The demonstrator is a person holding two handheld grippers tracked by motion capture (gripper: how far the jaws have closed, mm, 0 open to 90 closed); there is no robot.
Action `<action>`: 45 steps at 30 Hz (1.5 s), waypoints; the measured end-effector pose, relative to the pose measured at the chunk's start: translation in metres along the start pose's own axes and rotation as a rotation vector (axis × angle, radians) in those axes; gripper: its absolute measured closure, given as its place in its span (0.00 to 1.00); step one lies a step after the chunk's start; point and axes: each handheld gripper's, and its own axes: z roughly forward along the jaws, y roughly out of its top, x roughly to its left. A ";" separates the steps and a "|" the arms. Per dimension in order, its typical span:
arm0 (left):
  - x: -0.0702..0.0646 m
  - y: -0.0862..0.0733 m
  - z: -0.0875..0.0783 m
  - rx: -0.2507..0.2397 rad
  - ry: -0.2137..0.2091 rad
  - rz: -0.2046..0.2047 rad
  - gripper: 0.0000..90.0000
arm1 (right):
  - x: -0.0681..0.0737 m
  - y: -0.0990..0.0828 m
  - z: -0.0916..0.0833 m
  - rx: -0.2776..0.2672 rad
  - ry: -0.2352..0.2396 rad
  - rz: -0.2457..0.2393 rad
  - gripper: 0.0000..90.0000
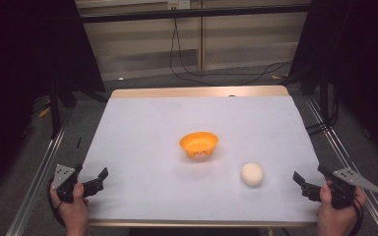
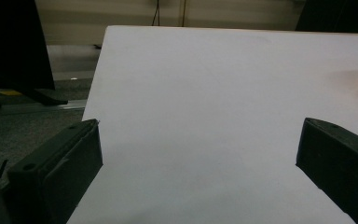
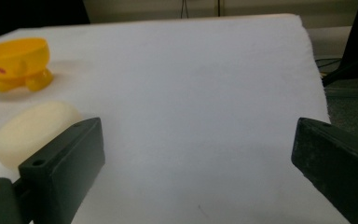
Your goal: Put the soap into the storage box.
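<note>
Your right claw (image 1: 303,184) sits at the near right edge of the table (image 1: 142,123), jaws spread wide and holding nothing; your left claw (image 1: 96,180) sits at the near left corner, likewise spread and empty. The nearest item to the right claw is the pale cream, rounded, soft-looking bun-shaped lump (image 1: 252,173), which lies on the white cloth just to the left of that claw and apart from it; in the right gripper view it (image 3: 30,130) shows beside the left jaw, not between the jaws. The work in hand appears to be a reach for this lump, probably to carry it to the orange plastic bowl on small feet (image 1: 199,144), which stands upright near the table's middle, beyond and to the left of the lump. To do the step well, swing the right claw leftward until the lump sits centred between the jaws, keep them spread until they straddle its widest part, come in low over the cloth, and press lightly, since the lump looks likely to deform. Keep the left claw where it is. Count: one cream lump, one orange bowl, two claws, one table.
</note>
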 end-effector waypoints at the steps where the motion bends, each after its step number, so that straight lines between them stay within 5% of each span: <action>1: 0.000 0.000 0.000 0.000 0.000 -0.001 0.00 | 0.001 0.002 0.002 0.028 0.005 -0.021 0.03; 7: 0.000 0.000 0.000 0.003 0.000 0.004 0.00 | 0.007 0.022 0.012 0.214 0.085 -0.156 0.01; 13: 0.000 0.000 0.000 0.003 -0.001 0.003 0.00 | 0.016 0.043 0.027 0.471 0.133 -0.266 0.00; 21: 0.000 0.000 0.000 0.003 -0.003 0.008 0.00 | 0.033 0.061 0.050 0.698 0.196 -0.394 0.00; 31: -0.001 0.000 0.001 0.005 -0.004 0.006 0.00 | 0.056 0.075 0.078 0.834 0.253 -0.492 0.00; 45: 0.000 0.000 0.001 0.008 -0.010 0.005 0.00 | 0.085 0.085 0.103 0.897 0.313 -0.576 0.00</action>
